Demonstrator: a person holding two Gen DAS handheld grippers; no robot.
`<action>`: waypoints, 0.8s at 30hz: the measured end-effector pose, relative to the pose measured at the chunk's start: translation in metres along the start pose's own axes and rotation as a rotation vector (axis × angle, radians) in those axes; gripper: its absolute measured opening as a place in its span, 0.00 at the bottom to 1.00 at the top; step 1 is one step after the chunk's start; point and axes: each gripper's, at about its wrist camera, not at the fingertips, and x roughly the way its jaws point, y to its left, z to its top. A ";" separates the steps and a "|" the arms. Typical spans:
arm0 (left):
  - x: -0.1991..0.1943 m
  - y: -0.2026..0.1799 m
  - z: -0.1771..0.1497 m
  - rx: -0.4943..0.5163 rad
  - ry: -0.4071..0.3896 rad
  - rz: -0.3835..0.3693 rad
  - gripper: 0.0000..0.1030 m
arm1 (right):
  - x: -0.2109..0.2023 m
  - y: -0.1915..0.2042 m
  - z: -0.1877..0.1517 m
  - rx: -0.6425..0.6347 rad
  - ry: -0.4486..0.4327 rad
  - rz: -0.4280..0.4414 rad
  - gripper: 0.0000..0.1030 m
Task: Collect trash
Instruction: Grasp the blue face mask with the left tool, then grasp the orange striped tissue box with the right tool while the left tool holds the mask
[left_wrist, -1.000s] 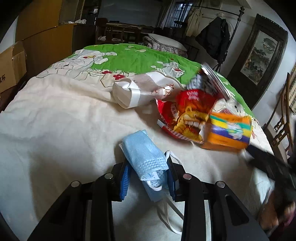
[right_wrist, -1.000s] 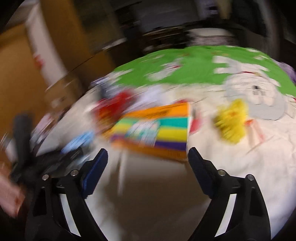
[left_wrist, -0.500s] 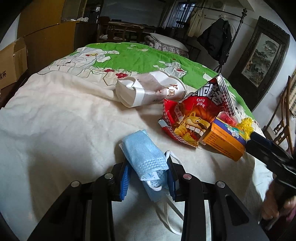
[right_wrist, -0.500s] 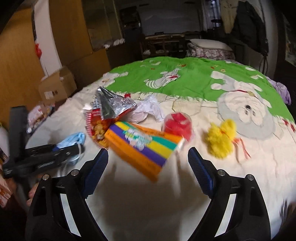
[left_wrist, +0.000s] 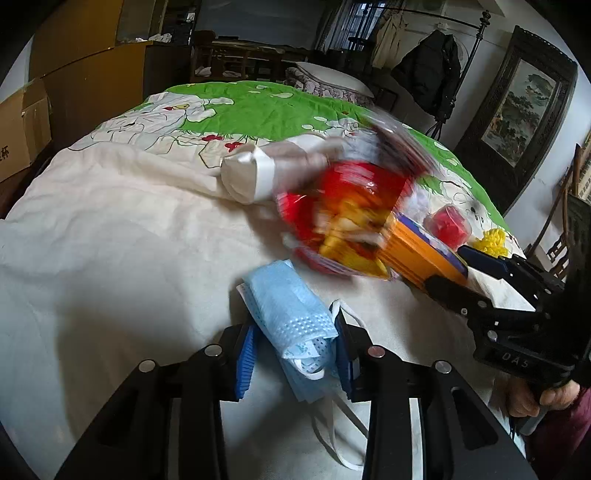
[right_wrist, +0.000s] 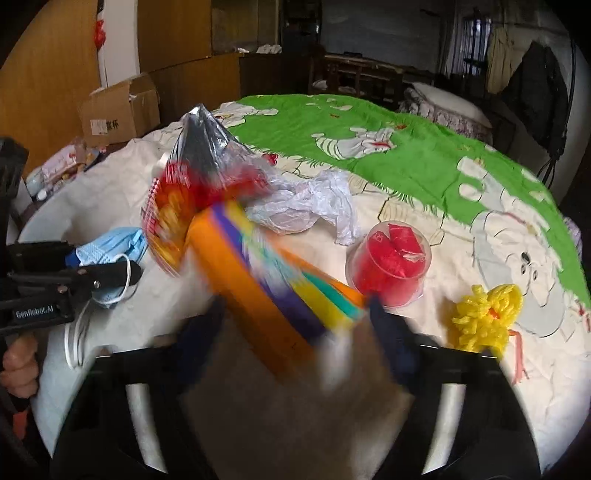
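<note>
My left gripper (left_wrist: 293, 356) is shut on a folded blue face mask (left_wrist: 288, 314), held low over the white bedspread; the mask also shows in the right wrist view (right_wrist: 107, 245). My right gripper (right_wrist: 295, 332) has its fingers around the end of an orange box with coloured stripes (right_wrist: 266, 277), blurred by motion; the same box shows in the left wrist view (left_wrist: 421, 254). The box pushes against a red snack bag (right_wrist: 184, 199), which is blurred too. A crumpled white paper cup (left_wrist: 255, 177) lies behind the bag.
A clear cup with red paper inside (right_wrist: 389, 262), a yellow yarn pompom (right_wrist: 487, 314) and crumpled clear plastic (right_wrist: 314, 203) lie on the bed. A cardboard box (right_wrist: 118, 110) and wooden furniture stand to the left. A green cartoon quilt (left_wrist: 258, 107) covers the far half.
My right gripper has closed in around the orange box and shoved it left into the red snack bag, which now moves. My left gripper and the mask have stayed put.
</note>
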 end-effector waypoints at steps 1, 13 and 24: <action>0.000 0.000 0.000 -0.001 -0.001 0.000 0.35 | -0.004 0.003 -0.002 -0.006 -0.009 -0.004 0.39; -0.021 -0.002 -0.008 0.010 -0.035 0.033 0.35 | -0.044 -0.010 -0.017 0.142 -0.056 0.048 0.01; -0.068 -0.007 -0.019 0.036 -0.067 0.081 0.35 | -0.105 -0.011 -0.018 0.211 -0.172 0.119 0.01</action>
